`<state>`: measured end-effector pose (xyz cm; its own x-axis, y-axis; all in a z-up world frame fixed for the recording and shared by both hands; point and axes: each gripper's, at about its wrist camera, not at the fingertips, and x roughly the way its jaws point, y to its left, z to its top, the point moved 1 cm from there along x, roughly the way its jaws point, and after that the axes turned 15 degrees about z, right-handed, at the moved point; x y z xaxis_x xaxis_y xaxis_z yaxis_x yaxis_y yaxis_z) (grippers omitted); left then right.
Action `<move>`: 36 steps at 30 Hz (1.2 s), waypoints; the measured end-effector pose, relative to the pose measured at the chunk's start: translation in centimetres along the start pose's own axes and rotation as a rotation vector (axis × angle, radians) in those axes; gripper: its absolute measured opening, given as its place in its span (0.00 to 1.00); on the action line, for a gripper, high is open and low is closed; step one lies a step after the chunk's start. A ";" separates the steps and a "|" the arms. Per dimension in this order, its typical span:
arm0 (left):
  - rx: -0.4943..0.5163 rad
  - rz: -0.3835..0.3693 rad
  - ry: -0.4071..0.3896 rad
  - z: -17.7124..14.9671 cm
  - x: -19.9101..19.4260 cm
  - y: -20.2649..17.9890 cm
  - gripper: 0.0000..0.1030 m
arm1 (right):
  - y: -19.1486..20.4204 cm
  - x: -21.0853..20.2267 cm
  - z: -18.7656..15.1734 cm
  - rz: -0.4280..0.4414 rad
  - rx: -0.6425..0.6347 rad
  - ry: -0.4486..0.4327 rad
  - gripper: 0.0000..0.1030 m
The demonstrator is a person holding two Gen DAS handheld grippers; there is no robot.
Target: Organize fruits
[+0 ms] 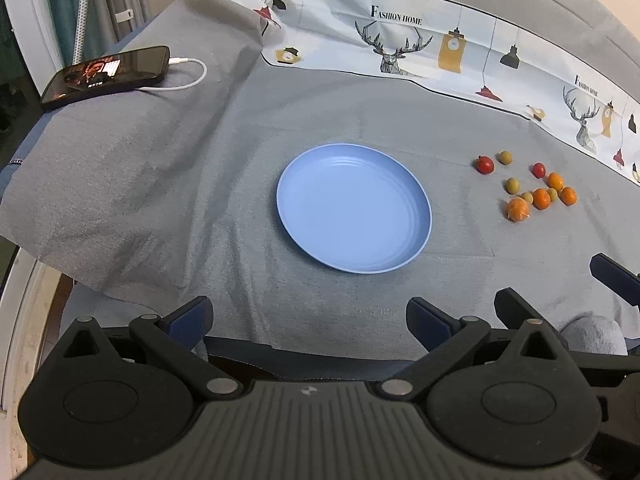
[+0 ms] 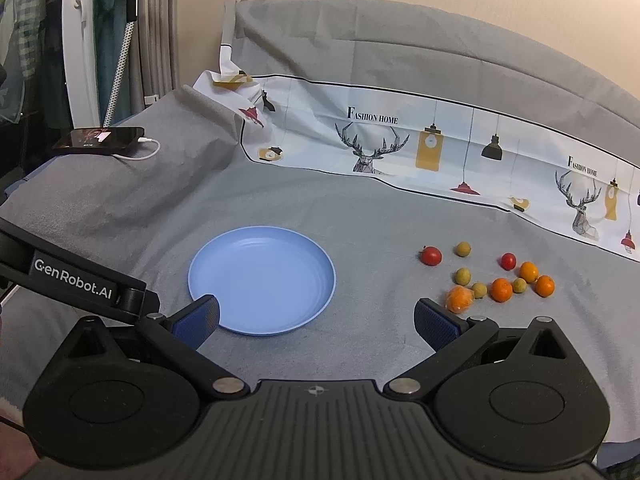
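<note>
Eleven small fruits [image 2: 492, 276] clustered right of empty blue plate [image 2: 262, 280], likely destination | left gripper [image 1: 308, 320] wide, empty | right gripper [image 2: 316, 320] wide, empty, nearer the fruits

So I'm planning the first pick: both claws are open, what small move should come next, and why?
Probably ease the right claw forward and right toward the nearest orange fruit. The blue plate holds nothing, all fruit lies right of it, and the left claw sits farther off.

We see soft, even indoor light; the blue plate [image 1: 353, 208] casts only faint shadow. Focus is sharp around it, and fisheye bending grows away from it.
</note>
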<state>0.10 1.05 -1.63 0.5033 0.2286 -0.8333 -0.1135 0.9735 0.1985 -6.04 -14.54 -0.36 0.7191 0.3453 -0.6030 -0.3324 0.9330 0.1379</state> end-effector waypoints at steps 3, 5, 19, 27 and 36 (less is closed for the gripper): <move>-0.007 -0.020 -0.001 0.1 0.0 0.1 1.00 | -0.1 0.0 0.0 0.000 0.006 0.001 1.00; -0.003 -0.023 0.005 0.1 0.1 0.2 1.00 | -0.1 0.0 0.0 0.001 0.008 0.000 1.00; 0.032 0.003 -0.025 -0.1 -0.3 -0.3 1.00 | 0.1 0.2 -0.1 -0.003 0.013 0.002 1.00; 0.029 0.023 -0.029 0.0 -0.2 -0.2 1.00 | 0.1 0.2 -0.1 -0.005 0.014 0.002 1.00; 0.030 0.035 -0.030 0.2 -0.1 -0.1 1.00 | 0.1 0.3 -0.2 -0.005 0.010 0.003 1.00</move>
<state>0.17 0.95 -1.44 0.5247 0.2619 -0.8100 -0.1060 0.9642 0.2431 -5.97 -14.33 -0.67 0.7188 0.3405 -0.6061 -0.3230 0.9356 0.1426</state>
